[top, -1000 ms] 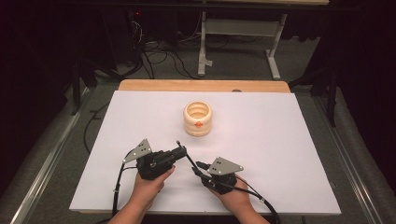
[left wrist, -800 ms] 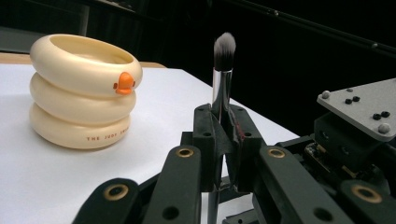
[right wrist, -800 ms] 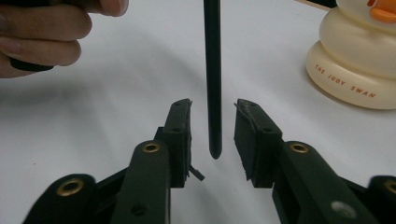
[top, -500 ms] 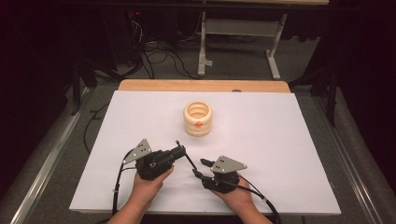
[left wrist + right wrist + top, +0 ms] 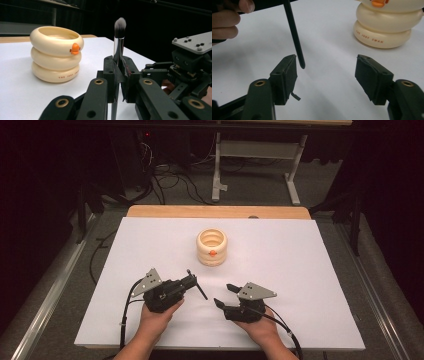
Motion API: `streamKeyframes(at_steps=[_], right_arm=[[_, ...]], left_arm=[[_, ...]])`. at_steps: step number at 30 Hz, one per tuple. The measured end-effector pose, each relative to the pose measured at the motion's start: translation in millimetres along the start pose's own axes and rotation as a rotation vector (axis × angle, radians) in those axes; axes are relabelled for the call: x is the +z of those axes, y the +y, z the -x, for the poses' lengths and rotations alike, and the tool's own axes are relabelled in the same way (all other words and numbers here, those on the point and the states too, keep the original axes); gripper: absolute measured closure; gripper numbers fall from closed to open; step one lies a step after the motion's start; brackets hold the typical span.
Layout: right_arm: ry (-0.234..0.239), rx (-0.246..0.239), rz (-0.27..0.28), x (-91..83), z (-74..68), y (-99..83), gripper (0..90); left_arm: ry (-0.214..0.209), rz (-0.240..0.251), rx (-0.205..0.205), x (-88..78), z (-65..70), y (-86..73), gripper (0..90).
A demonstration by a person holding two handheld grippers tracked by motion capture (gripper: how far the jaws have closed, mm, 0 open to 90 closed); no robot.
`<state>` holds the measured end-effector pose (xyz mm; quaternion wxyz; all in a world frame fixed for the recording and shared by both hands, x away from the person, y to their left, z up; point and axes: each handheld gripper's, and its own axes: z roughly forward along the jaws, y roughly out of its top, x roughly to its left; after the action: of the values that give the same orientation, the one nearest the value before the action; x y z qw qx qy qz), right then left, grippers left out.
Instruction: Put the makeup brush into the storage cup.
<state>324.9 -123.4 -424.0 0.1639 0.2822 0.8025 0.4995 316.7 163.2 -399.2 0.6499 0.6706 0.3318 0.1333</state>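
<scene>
The left claw, at lower centre-left of the high view, is clamped tight on a makeup brush, gripping the shiny ferrule and handle near mid-length. In the left gripper view the brush stands upright between the pads, bristle tuft at the top, its long axis running top to bottom of the frame. In the right gripper view its dark handle end slants down from the upper left to a tip just above the white table.

The right claw has just been opening; its jaws stand well apart with nothing pressed between them, the handle tip just beside the left pad.

The brush looks light, stiff and slim, with a smooth, probably slippery handle and soft bristles best left untouched; the handle is the place to grip. The cream ringed holder sits mid-table, upper centre of the high view.
</scene>
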Motion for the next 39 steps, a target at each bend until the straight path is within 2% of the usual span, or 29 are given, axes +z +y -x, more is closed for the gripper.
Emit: streamKeyframes(at_steps=[11,24,39], right_arm=[[-0.041,0.038,0.036,-17.2,17.4,0.5,22.2],[-0.095,0.069,0.041,-36.6,34.1,-3.6,15.2],[-0.161,0.100,0.038,-53.6,53.1,-12.7,3.0]], left_arm=[[0.038,-0.011,0.027,-2.4,0.0,2.7,83.0],[0.069,-0.012,0.037,-4.9,-2.2,4.2,83.0],[0.098,-0.018,0.051,-7.4,-3.9,4.5,83.0]])
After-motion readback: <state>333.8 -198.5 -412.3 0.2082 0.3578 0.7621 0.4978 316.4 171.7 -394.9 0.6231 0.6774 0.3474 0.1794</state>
